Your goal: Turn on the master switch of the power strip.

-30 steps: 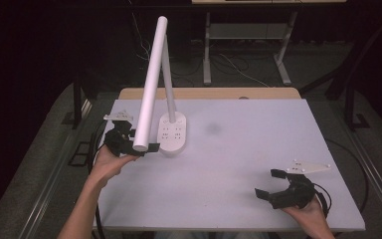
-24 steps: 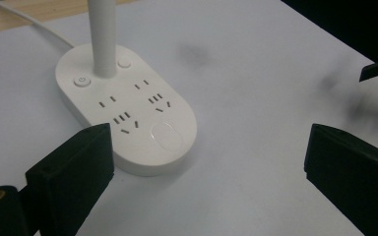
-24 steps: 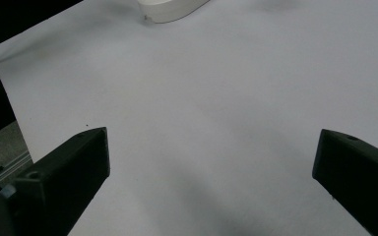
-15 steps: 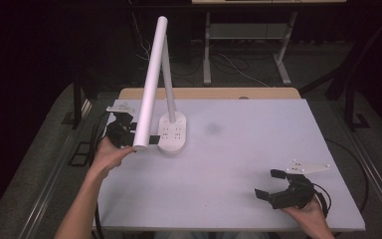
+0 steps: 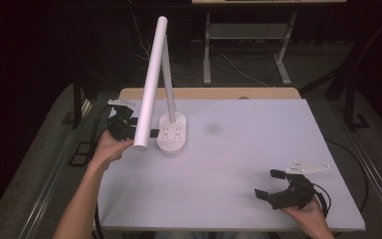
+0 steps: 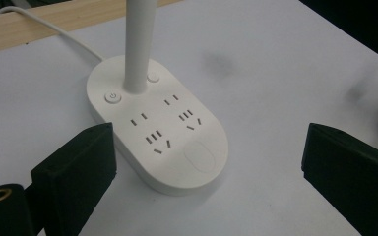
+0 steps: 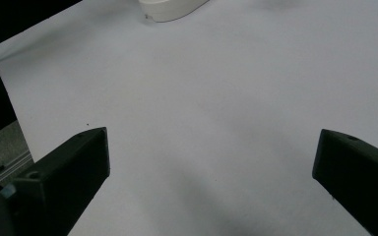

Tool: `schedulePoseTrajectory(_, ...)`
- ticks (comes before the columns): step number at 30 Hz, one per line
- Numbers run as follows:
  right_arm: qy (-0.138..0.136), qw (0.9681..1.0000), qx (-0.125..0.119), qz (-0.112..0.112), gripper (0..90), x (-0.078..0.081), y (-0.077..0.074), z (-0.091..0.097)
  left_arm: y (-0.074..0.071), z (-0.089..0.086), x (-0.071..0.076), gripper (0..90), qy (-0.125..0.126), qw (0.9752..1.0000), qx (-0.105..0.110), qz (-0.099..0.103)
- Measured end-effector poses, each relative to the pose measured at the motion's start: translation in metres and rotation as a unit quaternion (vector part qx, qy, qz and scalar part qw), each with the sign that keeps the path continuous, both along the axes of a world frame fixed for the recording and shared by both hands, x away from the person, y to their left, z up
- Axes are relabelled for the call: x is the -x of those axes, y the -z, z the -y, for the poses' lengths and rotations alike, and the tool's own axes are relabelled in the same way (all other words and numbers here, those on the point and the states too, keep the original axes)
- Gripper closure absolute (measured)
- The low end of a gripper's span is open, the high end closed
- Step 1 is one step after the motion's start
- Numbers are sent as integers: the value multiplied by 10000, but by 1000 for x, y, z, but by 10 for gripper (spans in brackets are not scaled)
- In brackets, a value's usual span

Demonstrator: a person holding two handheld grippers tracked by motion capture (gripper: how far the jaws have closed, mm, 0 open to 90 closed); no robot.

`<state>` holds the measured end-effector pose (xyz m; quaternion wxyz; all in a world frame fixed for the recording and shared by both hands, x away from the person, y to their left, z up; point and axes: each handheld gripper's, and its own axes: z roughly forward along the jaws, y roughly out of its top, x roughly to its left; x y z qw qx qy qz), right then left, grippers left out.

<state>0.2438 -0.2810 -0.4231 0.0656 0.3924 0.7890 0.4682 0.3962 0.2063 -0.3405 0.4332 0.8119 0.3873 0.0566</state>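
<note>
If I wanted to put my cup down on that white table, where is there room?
Most of the table is bare: the whole middle and far right, between the lamp base and the right tool. The near edge between the two arms is free too. It is crowded only at the far left, where the left tool sits beside the lamp.

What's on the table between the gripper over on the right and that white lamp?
Nothing. In the high view the stretch of white table between the right gripper and the lamp's base is bare, save for a faint grey smudge off to the side.
</note>
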Motion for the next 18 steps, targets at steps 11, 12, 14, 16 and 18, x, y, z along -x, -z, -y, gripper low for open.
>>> schedulePoseTrajectory(11, -2, 10000, -1, -34, 2, 0, 0, 0, -2, 1, -20, 57, -9, 9999, -96, 49)
schedulePoseTrajectory(12, -3, 10000, -1, -32, 3, 0, 0, 0, -1, 2, -22, 59, -38, 9999, -84, 50)
schedulePoseTrajectory(14, -5, 10000, -1, -31, 3, 0, 0, 0, -1, 3, -25, 61, -45, 9999, -80, 41)
schedulePoseTrajectory(16, -5, 10000, -2, -34, 2, 0, 0, 0, 0, 4, -28, 65, -52, 9999, -101, 41)
schedulePoseTrajectory(18, -1, 10000, -3, -38, 2, 0, 0, 0, 1, 5, -32, 66, -68, 9999, -92, 47)
